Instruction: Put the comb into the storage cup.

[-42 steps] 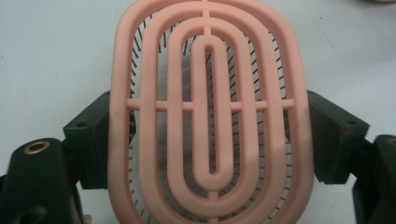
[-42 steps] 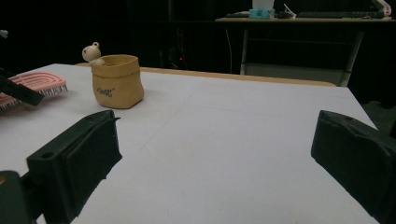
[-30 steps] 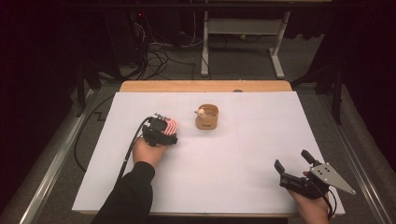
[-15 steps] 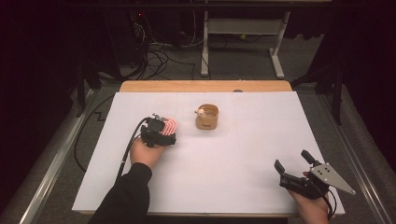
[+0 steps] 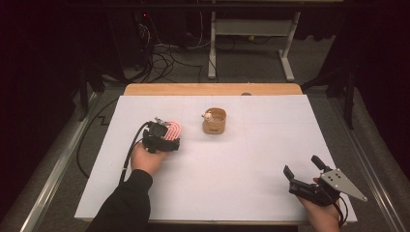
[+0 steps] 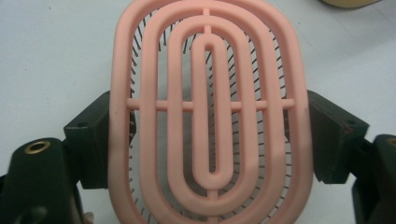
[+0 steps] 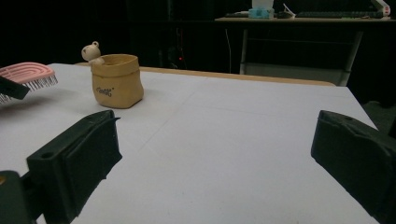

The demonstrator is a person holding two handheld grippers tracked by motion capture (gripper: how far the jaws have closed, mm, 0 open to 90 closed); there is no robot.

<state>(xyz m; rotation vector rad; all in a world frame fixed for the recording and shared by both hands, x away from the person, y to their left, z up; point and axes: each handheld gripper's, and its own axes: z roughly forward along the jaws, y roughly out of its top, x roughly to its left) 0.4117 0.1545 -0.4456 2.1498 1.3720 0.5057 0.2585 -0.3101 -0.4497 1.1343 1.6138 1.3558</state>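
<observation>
White sheeting covers the surface (image 5: 232, 169), with a strip of bare wood at its far edge; beyond it, a dark room with cables on the floor and the legs of a pale desk can be made out.

At the left, the left gripper (image 5: 162, 137) is seen clamped on a pink brush (image 6: 208, 112): in the left gripper view the two black jaws are pressed against the brush's long sides, with the bristles turned down toward the surface. The brush's long axis is thus laid along the jaws, running straight ahead from them, and its rounded far end points away from the hand. In the right gripper view the brush appears to be carried slightly clear of the surface, though this cannot be told for certain.

Ahead of these jaws and off to their right, near but apart, a small tan pouch-shaped pot (image 5: 214, 121) with a little bear figure on its rim is stood upright. The left hand is by far the nearer to it, so any move of the brush to the pot would probably be a short carry forward and rightward.

At the far right, near the front edge, the right gripper (image 5: 304, 174) is held with its jaws wide apart and nothing between them, well away from the pot.
</observation>
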